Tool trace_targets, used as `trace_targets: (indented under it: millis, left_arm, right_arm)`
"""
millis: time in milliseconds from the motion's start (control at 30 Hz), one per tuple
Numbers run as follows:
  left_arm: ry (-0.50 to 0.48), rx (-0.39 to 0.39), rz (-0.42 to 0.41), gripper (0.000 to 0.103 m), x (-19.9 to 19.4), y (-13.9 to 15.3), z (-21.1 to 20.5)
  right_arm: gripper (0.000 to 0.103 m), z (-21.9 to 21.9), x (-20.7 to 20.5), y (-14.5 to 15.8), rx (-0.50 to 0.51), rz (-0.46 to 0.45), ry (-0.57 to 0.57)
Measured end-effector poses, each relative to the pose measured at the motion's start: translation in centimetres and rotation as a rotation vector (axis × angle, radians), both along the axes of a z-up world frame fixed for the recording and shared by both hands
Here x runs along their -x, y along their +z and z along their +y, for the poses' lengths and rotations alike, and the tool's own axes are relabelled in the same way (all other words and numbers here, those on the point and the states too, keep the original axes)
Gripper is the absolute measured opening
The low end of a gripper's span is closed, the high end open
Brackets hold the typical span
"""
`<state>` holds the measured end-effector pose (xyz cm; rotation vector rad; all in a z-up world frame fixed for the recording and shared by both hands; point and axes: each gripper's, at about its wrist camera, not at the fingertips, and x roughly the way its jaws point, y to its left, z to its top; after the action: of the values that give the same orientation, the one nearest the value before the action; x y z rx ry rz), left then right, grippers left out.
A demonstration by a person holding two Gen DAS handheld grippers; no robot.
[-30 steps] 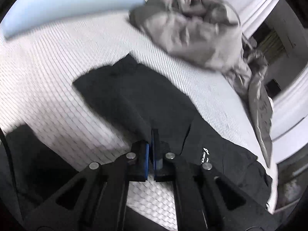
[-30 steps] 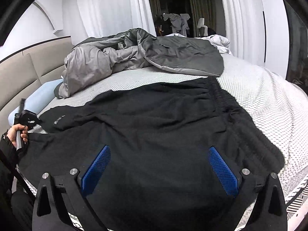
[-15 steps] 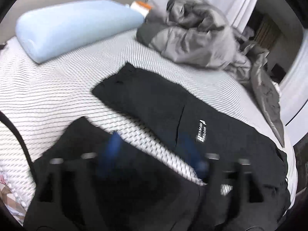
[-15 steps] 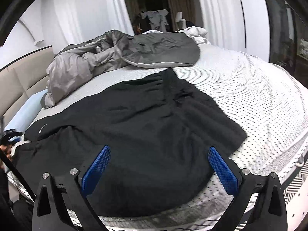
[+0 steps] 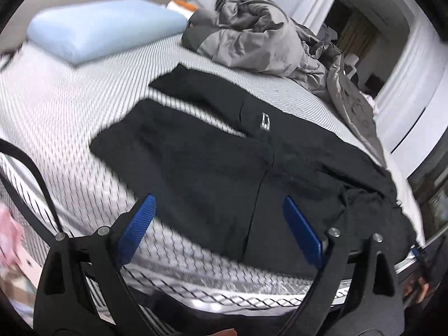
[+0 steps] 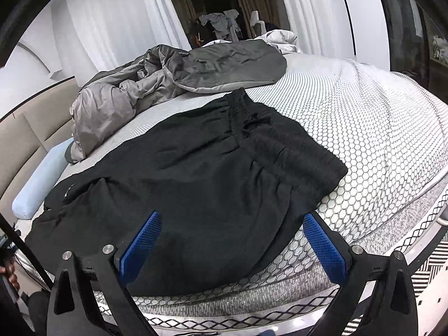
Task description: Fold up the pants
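Observation:
Black pants (image 5: 196, 154) lie spread on the bed, two legs side by side with a gap of mattress between them and a small white logo (image 5: 265, 120) on the far one. My left gripper (image 5: 217, 197) hovers over the near leg at the bed's edge. Its jaws are opening and nothing is pinched between the blue pads (image 5: 137, 229). In the right wrist view the pants (image 6: 196, 173) show their gathered waistband (image 6: 268, 140). My right gripper (image 6: 231, 214) stands open above the near hem, apart from the cloth.
A pale blue pillow (image 5: 106, 28) lies by the headboard. A crumpled grey duvet (image 5: 252, 39) fills the far side, also seen as the duvet (image 6: 126, 98) in the right view. The white patterned mattress (image 6: 364, 112) is bare right of the waistband. A hand (image 5: 417, 291) shows at bottom right.
My left gripper was shut on a black pant leg; it has let go, opened wide and drawn back to the bed's edge. The right gripper has shifted toward the waistband end, still open.

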<state>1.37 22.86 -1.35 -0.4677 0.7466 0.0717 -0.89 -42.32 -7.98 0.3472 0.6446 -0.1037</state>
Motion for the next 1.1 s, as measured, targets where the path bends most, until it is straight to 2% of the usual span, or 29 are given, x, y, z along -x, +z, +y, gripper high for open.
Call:
trace_targets:
  millis: [133, 233, 300, 400, 467, 500, 533, 600, 733, 833, 933, 967, 1033, 1067, 1100]
  left_arm:
    - [0.024, 0.080, 0.055, 0.091, -0.6, -2.5, 0.7]
    - [0.027, 0.157, 0.056, 0.091, -0.7, -3.8, 1.4]
    - [0.044, 0.173, 0.060, 0.091, -1.3, -4.3, 1.8]
    - [0.080, 0.186, 0.060, 0.085, -2.7, -4.5, 2.5]
    - [0.118, 0.180, 0.037, 0.070, -3.5, -4.1, 3.0]
    - [0.135, 0.176, 0.028, 0.048, -3.7, -4.0, 3.3]
    - [0.159, 0.172, 0.015, 0.021, -4.0, -3.8, 3.6]
    - [0.182, 0.171, -0.003, 0.002, -4.3, -3.6, 4.1]
    - [0.231, 0.140, -0.054, 0.000, -3.6, -2.8, 4.6]
    - [0.227, 0.088, -0.058, 0.000, -3.5, -2.1, 4.3]
    - [0.219, 0.036, -0.060, 0.000, -3.3, -1.5, 3.6]
    - [0.219, 0.027, -0.062, 0.000, -3.2, -1.4, 3.5]
    - [0.218, 0.013, -0.066, 0.000, -3.0, -1.1, 3.3]
    - [0.217, 0.010, -0.067, 0.000, -2.9, -1.1, 3.2]
    - [0.219, 0.008, -0.068, 0.000, -2.9, -1.0, 3.2]
  right_arm:
    - [0.103, 0.2, 0.3, 0.0, 0.008, -0.002, 0.007]
    - [0.103, 0.2, 0.6, -0.1, 0.007, -0.001, 0.003]
    - [0.103, 0.2, 0.7, -0.2, 0.004, 0.002, 0.002]
    - [0.103, 0.1, 0.8, -0.4, -0.002, 0.004, 0.002]
    - [0.103, 0.1, 0.7, -0.6, -0.012, 0.006, 0.002]
    - [0.103, 0.0, 0.7, -0.7, -0.022, 0.007, 0.000]
    - [0.103, -0.2, 0.6, -0.8, -0.033, 0.009, -0.001]
    - [0.103, -0.6, 0.5, -1.1, -0.060, 0.016, -0.013]
    - [0.102, -2.1, 0.7, -2.0, -0.134, 0.027, -0.045]
    - [0.097, -3.7, 0.7, -2.7, -0.220, 0.018, -0.057]
    - [0.085, -5.0, -0.2, -3.3, -0.284, 0.024, -0.071]
    - [0.079, -5.2, -0.6, -3.3, -0.288, 0.025, -0.075]
    - [0.052, -5.6, -1.2, -3.0, -0.284, 0.017, -0.083]
    - [0.031, -5.9, -1.4, -3.0, -0.287, 0.019, -0.098]
    - [0.020, -6.3, -1.4, -3.1, -0.311, 0.018, -0.108]
